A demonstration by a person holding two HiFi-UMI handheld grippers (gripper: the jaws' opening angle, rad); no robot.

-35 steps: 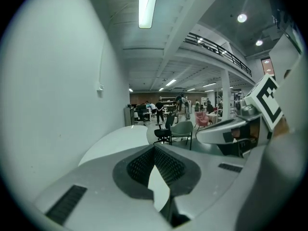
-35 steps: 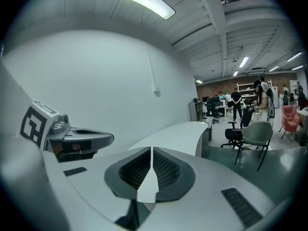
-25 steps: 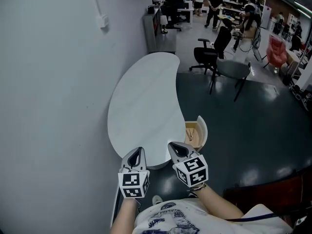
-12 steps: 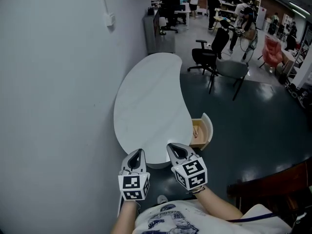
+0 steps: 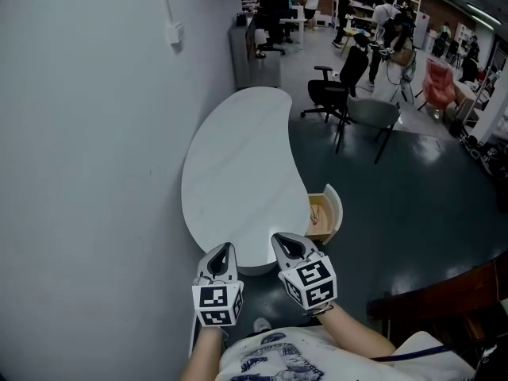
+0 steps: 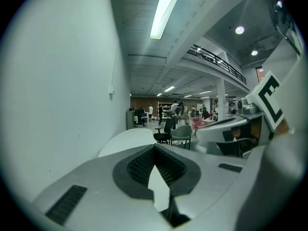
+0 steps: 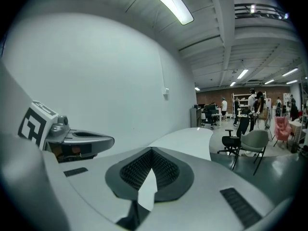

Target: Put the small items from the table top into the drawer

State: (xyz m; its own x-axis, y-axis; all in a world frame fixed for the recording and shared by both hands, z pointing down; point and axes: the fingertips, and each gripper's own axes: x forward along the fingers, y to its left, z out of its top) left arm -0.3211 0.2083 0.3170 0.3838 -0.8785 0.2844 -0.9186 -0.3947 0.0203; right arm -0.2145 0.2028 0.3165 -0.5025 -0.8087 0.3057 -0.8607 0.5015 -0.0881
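White table (image 5: 235, 173), open drawer (image 5: 324, 214), black chair (image 5: 332, 92)

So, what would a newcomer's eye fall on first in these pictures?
The white curved table against the wall stands out first, with a small drawer pulled open at its right edge. Close to the camera, the left gripper and the right gripper are held side by side before the table's near end, both with jaws shut on nothing.
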